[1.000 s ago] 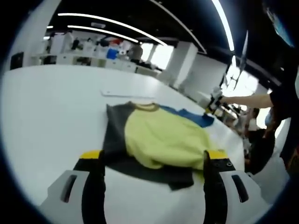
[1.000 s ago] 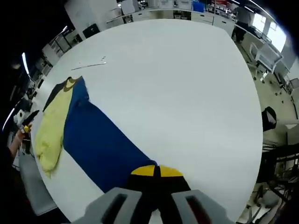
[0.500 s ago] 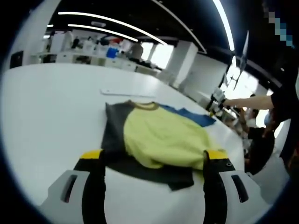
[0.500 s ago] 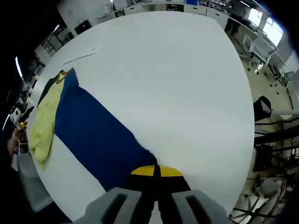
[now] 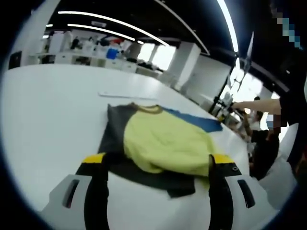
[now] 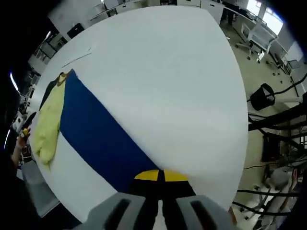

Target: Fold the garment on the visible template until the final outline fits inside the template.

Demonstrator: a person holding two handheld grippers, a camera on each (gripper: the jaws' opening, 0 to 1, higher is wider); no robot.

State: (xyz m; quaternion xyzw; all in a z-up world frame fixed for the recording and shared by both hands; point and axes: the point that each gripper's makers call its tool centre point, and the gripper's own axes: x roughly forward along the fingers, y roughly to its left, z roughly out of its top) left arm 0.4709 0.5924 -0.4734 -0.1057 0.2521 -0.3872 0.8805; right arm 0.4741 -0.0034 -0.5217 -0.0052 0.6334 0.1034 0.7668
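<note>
Mid-fold: my right gripper (image 6: pixel 160 176) fingers clamped on the garment's (image 6: pixel 96 134) blue sleeve, left gripper (image 5: pixel 156 165) fingers apart beside its hem; next, lay sleeve across.

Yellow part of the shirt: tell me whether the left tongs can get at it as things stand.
Probably yes. The left tongs stand open just short of the yellow part, which lies on top of the dark part with nothing over it on the white table.

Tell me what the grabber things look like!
The left gripper has two black jaws with yellow tips, sitting on light grey blocks with dark slots. The right gripper looks the same: black jaws, yellow tips, grey blocks underneath.
</note>
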